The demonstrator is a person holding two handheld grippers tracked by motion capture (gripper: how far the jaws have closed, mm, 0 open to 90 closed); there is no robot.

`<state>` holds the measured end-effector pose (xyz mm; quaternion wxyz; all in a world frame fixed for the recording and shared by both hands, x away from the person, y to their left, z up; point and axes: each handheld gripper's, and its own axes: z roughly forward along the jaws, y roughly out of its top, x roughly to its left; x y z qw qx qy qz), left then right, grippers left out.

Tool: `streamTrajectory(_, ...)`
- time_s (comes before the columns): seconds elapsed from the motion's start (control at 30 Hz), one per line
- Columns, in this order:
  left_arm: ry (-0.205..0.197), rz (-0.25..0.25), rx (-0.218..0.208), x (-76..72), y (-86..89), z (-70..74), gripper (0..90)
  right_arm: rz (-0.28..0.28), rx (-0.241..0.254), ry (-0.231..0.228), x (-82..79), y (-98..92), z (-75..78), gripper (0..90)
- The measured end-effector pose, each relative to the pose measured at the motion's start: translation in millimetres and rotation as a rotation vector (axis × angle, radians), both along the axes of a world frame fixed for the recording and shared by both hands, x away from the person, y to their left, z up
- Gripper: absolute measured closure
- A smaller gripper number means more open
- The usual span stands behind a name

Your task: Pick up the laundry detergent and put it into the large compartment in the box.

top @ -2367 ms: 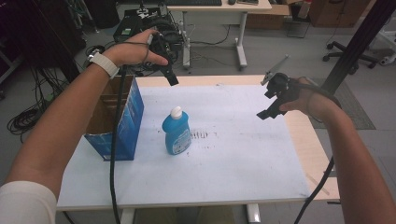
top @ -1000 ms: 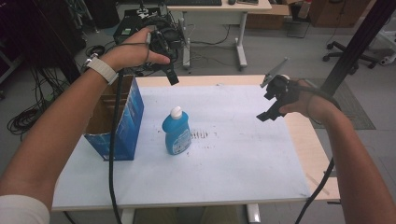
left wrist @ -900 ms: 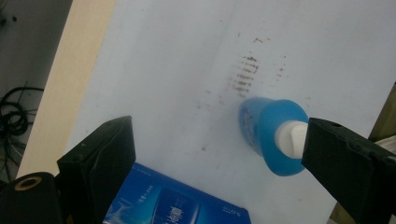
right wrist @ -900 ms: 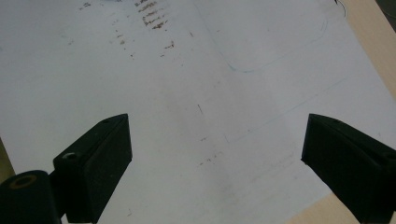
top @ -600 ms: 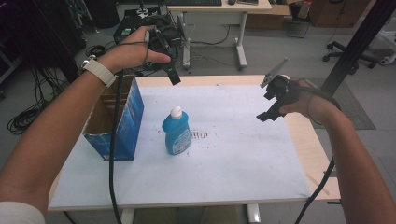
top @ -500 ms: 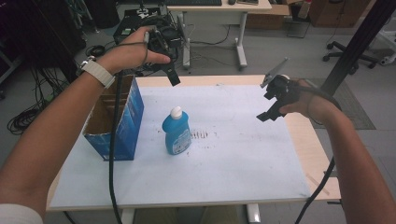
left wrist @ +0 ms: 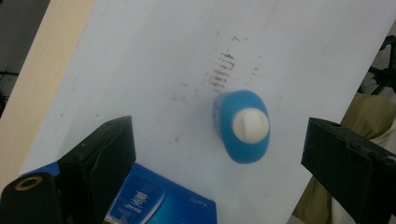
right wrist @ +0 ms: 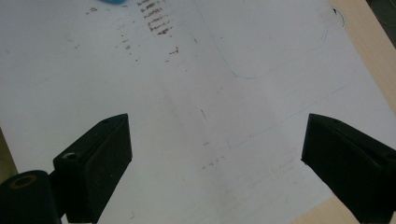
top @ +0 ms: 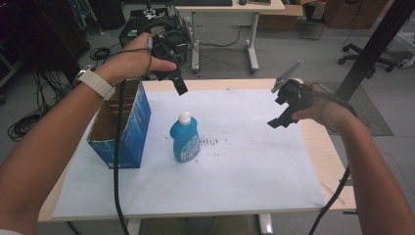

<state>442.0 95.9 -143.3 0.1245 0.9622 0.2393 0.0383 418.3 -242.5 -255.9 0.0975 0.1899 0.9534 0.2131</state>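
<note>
- Wooden bench (top: 323, 161): carries a white sheet (top: 244, 166) that covers most of its top; a bare wood strip shows along the right and far edges.
- White sheet: marked with a patch of short dark streaks (top: 210, 142) just right of the bottle.
- Blue cardboard box (top: 120, 129): stands open-topped at the left side of the sheet, just beside the bottle and apart from it.
- Blue bottle (top: 185, 138): stands upright with a white cap (left wrist: 251, 125), near the middle-left of the sheet, between the box and the streaks. In the left gripper view it is seen from above, between the two jaws in the picture but well below them.
- Left tool (top: 169, 58): held in the air above the far left part of the bench, over the box's far end and pointing down toward the bottle. Jaws spread wide, nothing between them.
- Right tool (top: 286, 105): held in the air above the right part of the sheet, well apart from the bottle. Jaws spread wide, gripping nothing; bare sheet lies under them.
</note>
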Motion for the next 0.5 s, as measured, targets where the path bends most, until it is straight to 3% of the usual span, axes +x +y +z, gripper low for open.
streamTrajectory(0.5, 0.006, 0.014, -0.023, -11.4, -0.8, -2.2, 9.7, 0.011, 0.001, -0.009, -1.9, 2.7, 0.5, 8.7)
